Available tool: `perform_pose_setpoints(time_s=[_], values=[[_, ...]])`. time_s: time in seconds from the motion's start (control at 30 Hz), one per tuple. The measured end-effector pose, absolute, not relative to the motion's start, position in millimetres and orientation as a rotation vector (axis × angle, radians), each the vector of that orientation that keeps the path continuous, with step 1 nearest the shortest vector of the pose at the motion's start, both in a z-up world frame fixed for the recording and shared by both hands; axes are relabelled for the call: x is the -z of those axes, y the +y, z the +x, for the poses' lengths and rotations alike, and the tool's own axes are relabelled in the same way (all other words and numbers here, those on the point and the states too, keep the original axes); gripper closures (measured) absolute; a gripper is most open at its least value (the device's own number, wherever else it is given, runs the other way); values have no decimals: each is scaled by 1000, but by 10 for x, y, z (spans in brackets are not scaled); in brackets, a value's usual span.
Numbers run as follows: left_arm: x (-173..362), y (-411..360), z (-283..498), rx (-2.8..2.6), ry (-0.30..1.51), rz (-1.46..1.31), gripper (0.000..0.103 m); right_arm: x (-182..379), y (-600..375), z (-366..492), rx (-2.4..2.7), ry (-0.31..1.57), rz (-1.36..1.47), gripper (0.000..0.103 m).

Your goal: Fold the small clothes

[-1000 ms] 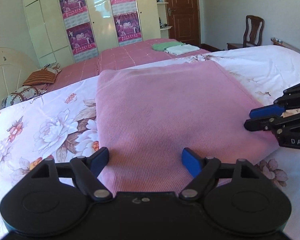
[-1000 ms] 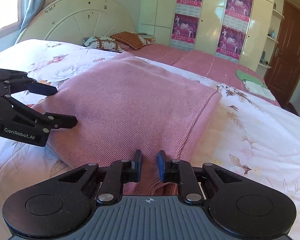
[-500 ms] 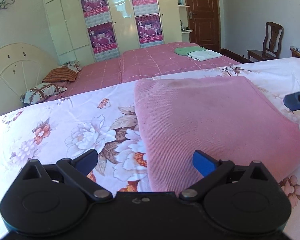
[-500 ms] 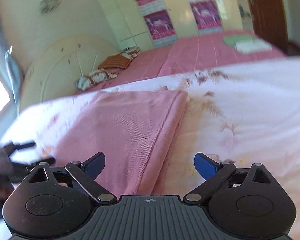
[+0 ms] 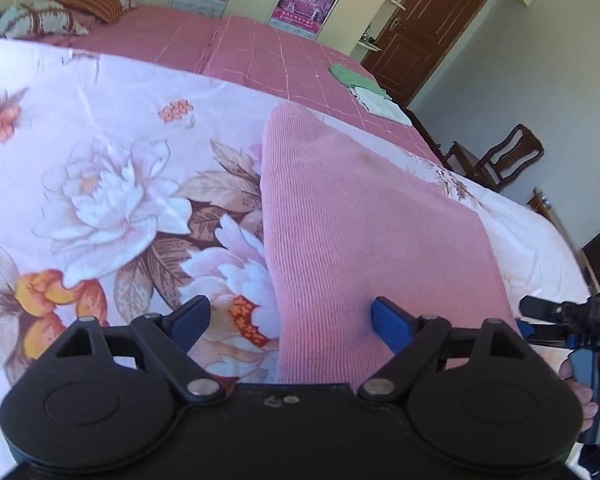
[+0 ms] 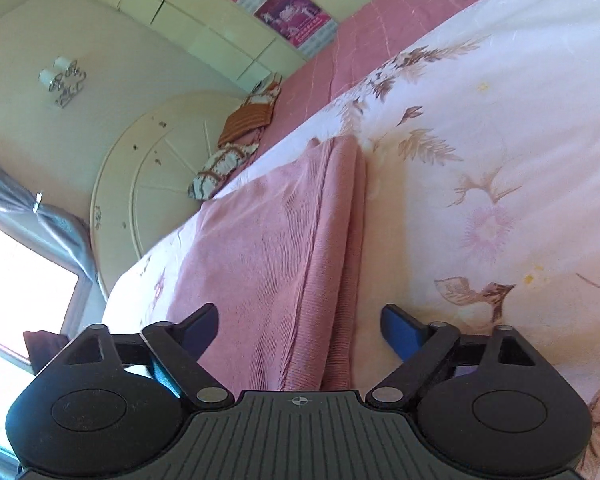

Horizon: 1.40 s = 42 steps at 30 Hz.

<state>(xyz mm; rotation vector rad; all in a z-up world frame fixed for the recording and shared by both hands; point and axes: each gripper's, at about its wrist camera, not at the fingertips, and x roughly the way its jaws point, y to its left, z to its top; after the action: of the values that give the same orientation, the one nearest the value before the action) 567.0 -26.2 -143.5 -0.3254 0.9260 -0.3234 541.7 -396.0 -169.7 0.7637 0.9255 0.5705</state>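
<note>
Now both grippers are off the cloth: right gripper (image 6: 298,326), pinched on the near edge a sec ago, has its jaws spread wide w/ nothing held; left gripper (image 5: 288,320) same, wide and holding nothing. Pink garment (image 5: 364,232) lies folded flat on the floral bedspread (image 5: 100,184), layered edge (image 6: 340,248) on its right. Fold looks done or ready for another pass. Plenty of bare bedspread left, right and far side.
</note>
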Motion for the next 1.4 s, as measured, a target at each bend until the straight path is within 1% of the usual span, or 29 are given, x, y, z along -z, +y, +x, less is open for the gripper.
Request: perform_pose_setpoints(time_s=[0.03, 0.17, 0.2, 0.27, 0.3, 0.33, 0.37, 0.4, 0.43, 0.47, 0.5, 0.53, 0.6, 0.73, 0.87, 0.97, 1.1, 1.23, 1.37, 1.4], values=[[1446, -268, 5682, 333, 926, -328, 16, 1700, -3936, 5420, -578, 937, 757, 24], [1468, -365, 5804, 382, 934, -326, 19, 1741, -3892, 5512, -577, 979, 775, 25], [1471, -414, 5841, 392, 935, -309, 20, 1746, -3864, 5537, -578, 985, 773, 27], [1470, -523, 5907, 412, 932, -286, 33, 1721, -3794, 5598, -551, 1002, 748, 42], [1473, -568, 5938, 425, 941, -295, 41, 1718, -3748, 5630, -539, 1024, 726, 59], [1466, -628, 5960, 413, 945, -284, 42, 1720, -3710, 5651, -524, 1028, 703, 67], [1449, -700, 5969, 406, 943, -244, 43, 1726, -3680, 5679, -521, 1032, 695, 68], [1421, -769, 5965, 400, 935, -198, 46, 1712, -3652, 5694, -515, 1037, 679, 68], [1383, -826, 5953, 392, 922, -158, 54, 1678, -3614, 5697, -506, 1039, 645, 76], [1333, -876, 5930, 386, 904, -115, 60, 1620, -3538, 5673, -494, 1035, 579, 80], [1278, -920, 5896, 381, 884, -70, 68, 1554, -3453, 5638, -493, 1019, 510, 83], [1213, -964, 5853, 383, 861, -25, 71, 1476, -3374, 5596, -483, 999, 439, 84], [1109, -997, 5769, 400, 824, 25, 72, 1288, -3197, 5444, -459, 935, 316, 85], [842, -829, 5588, 430, 764, 52, 73, 923, -2966, 5199, -444, 840, 278, 85], [580, -294, 5357, 415, 729, 42, 73, 612, -2488, 4983, -468, 796, 226, 85], [478, 209, 5176, 382, 728, 45, 73, 494, -2017, 4937, -510, 787, 227, 85], [506, 814, 4981, 327, 762, 52, 73, 540, -1339, 4878, -581, 807, 242, 86], [661, 1358, 4769, 275, 805, 4, 73, 617, -793, 4884, -649, 850, 256, 85], [934, 1715, 4614, 260, 862, -75, 71, 885, -512, 4887, -680, 932, 284, 85], [1010, 1772, 4613, 263, 871, -99, 68, 980, -511, 4888, -671, 956, 290, 85]])
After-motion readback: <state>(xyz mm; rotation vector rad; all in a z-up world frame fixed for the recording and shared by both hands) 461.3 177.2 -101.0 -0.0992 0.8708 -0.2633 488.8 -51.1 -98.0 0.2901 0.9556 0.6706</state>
